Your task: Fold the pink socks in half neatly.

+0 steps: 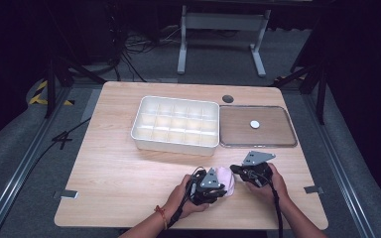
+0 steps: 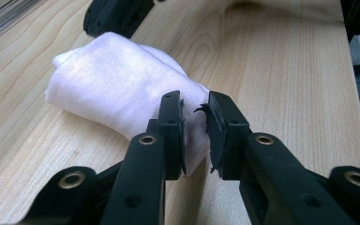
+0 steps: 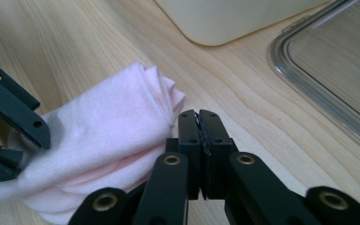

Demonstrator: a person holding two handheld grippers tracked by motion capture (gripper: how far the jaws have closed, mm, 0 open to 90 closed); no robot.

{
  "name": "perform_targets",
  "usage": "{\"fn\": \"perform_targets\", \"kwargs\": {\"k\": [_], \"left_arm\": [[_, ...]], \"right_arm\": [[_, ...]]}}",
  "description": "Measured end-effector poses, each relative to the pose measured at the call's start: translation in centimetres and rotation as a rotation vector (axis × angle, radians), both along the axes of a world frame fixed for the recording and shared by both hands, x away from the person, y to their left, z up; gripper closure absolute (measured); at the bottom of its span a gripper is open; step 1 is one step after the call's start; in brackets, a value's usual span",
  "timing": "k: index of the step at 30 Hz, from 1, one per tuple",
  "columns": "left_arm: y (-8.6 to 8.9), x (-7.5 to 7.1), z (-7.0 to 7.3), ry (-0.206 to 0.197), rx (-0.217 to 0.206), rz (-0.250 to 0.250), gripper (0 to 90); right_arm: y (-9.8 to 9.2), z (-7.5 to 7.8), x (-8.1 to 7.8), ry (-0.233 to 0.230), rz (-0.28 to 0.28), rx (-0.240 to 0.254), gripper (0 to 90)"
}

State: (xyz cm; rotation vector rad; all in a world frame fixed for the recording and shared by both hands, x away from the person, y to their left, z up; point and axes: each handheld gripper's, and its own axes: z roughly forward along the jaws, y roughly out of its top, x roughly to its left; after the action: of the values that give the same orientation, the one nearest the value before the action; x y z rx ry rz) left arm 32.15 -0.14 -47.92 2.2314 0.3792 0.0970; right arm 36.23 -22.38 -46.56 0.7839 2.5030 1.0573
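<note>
The left gripper (image 1: 218, 191) hides part of the folded cloth (image 1: 226, 178).

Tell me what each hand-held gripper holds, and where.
Left hand-held gripper pinches the folded pink cloth at its near end. Right hand-held gripper is shut on nothing, beside it.

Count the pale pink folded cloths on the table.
1. The folded cloth lies near the table's front edge, between the left tool and the right tool, in front of the white compartment box. Nothing suggests another is hidden.
</note>
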Motion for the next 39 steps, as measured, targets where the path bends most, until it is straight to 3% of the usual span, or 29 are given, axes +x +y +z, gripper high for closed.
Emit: {"fn": "perform_targets", "kwargs": {"k": [4, 7, 10, 22, 28, 32, 34, 39], "left_arm": [[0.0, 0.0, 0.1, -0.002, -0.003, -0.002, 75.0], [0.0, 0.0, 0.1, 0.004, -0.007, -0.005, 73.1], [0.0, 0.0, 0.3, 0.001, -0.01, -0.007, 70.2], [1.1, -0.5, 2.5, -0.034, -0.026, 0.0, 56.6], [3.0, -0.8, 3.7, -0.043, -0.009, 0.016, 48.1], [5.4, -1.1, 4.0, -0.057, 0.036, 0.042, 41.8], [7.0, -1.4, 3.8, -0.074, 0.081, 0.069, 36.7], [11.2, -1.9, 3.0, -0.068, 0.14, 0.169, 30.5]], "right_arm": [[-0.5, 0.8, -0.3, -0.004, -0.002, 0.056, 79.6], [-0.8, 1.7, -0.6, 0.008, 0.008, 0.132, 69.1], [-0.7, 2.1, -0.8, 0.016, 0.024, 0.161, 62.6], [0.2, 2.7, -1.3, 0.004, 0.011, 0.166, 47.9], [0.8, 2.8, -1.3, 0.01, 0.008, 0.163, 44.6], [1.0, 2.6, -1.2, 0.025, 0.008, 0.165, 43.5], [1.3, 2.2, -1.1, 0.045, 0.013, 0.148, 42.6], [1.9, 0.8, -0.6, 0.094, 0.028, 0.108, 41.4]]}}
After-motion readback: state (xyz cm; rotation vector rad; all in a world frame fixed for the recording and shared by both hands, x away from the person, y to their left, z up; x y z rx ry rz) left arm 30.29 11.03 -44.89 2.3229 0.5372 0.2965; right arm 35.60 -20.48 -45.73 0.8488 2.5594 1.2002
